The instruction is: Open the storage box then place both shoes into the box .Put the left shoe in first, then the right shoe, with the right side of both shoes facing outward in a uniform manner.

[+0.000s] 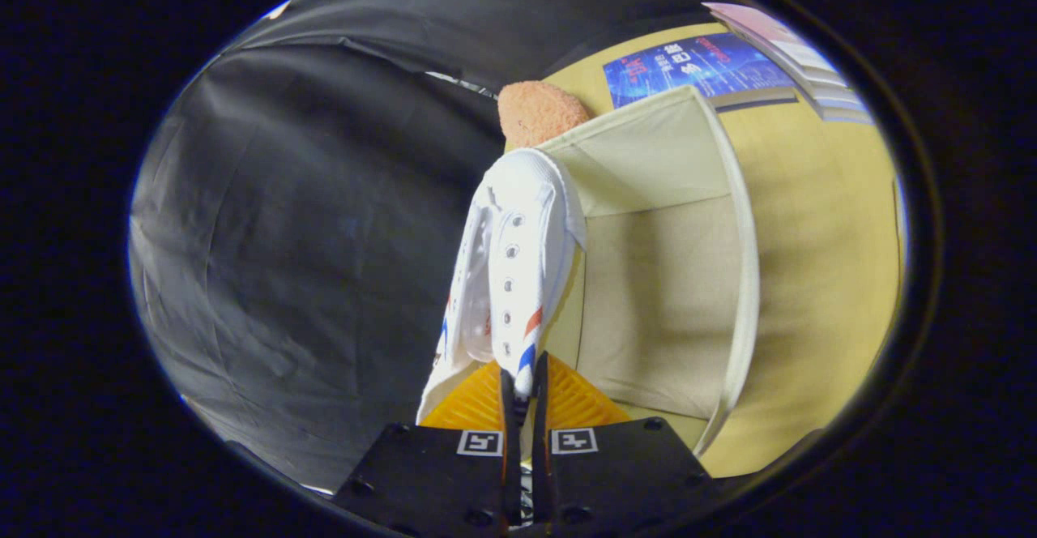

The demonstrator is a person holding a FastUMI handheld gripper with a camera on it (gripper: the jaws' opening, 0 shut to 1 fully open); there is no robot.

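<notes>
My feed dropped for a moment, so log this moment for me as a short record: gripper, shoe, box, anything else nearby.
gripper: fingers nearly closed, pinching the shoe's side edge
shoe: white shoe with red and blue stripes, held ahead of the fingers, toe pointing away
box: beige storage box, open, inside bare as far as visible; shoe sits at its near-left edge
other: fuzzy orange object behind the box
surface: yellow table under the box

Dim booth, soft shadows, strong fisheye bending, mild blur.
</notes>
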